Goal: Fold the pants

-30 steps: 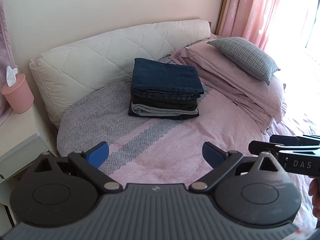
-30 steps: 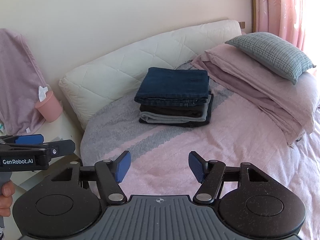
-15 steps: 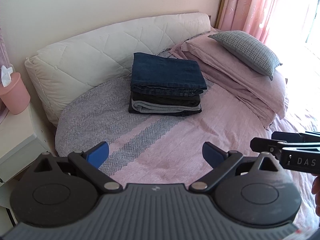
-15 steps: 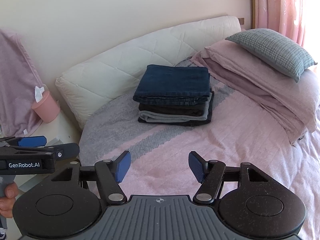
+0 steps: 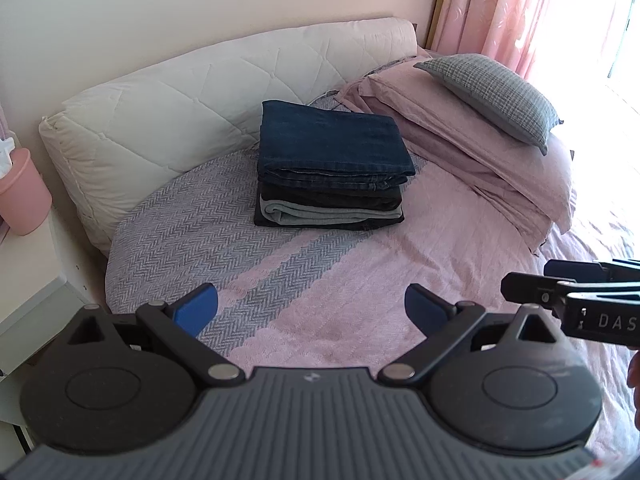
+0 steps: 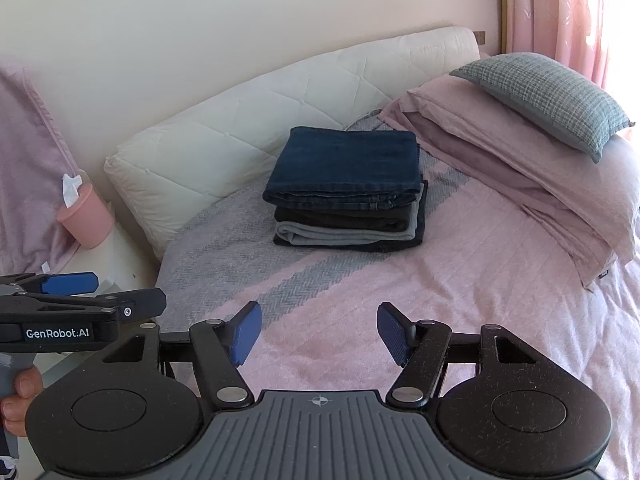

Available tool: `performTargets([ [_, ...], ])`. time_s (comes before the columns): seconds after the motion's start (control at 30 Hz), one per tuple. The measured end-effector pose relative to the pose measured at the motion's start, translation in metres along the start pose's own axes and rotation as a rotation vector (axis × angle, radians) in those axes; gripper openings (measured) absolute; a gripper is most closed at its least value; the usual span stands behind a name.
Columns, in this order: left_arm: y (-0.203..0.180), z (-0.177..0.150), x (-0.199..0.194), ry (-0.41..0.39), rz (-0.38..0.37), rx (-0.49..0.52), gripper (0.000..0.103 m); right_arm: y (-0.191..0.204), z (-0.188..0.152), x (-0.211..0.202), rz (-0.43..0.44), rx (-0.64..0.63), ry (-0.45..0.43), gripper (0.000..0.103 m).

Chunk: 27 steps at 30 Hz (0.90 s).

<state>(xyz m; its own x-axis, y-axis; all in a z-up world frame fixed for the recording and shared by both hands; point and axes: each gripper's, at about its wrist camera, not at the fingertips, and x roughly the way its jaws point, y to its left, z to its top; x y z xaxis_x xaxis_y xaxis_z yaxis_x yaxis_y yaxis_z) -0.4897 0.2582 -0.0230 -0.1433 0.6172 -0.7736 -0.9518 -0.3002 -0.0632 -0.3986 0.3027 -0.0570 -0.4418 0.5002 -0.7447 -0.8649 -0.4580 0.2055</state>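
Note:
A stack of folded pants (image 5: 332, 168) (image 6: 348, 188) sits on the pink bed near the headboard, dark blue jeans on top, black and grey pairs beneath. My left gripper (image 5: 312, 312) hangs open above the bedspread well short of the stack, nothing between its blue pads. In the right wrist view my right gripper (image 6: 320, 334) is also open and empty over the pink cover. Each gripper shows in the other's view, the right gripper (image 5: 576, 292) at the right edge and the left gripper (image 6: 76, 296) at the left edge.
A quilted cream headboard cushion (image 5: 192, 96) runs behind the stack. A grey checked pillow (image 6: 552, 96) lies on folded pink bedding (image 6: 520, 172) at the right. A pink tissue cup (image 6: 86, 216) stands on a white bedside stand at the left. Pink curtains (image 5: 516, 8) hang at the right.
Both grippers have drifted slightly so the stack sits a little higher and further off in view. Both stay open and empty; the stack has not moved.

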Motion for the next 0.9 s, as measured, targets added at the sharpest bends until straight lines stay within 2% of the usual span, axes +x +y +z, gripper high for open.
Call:
performTargets([
  [0.9, -0.007, 0.009, 0.015, 0.013, -0.013, 0.021, 0.098, -0.008, 0.004, 0.007, -0.015, 0.02, 0.014, 0.061],
])
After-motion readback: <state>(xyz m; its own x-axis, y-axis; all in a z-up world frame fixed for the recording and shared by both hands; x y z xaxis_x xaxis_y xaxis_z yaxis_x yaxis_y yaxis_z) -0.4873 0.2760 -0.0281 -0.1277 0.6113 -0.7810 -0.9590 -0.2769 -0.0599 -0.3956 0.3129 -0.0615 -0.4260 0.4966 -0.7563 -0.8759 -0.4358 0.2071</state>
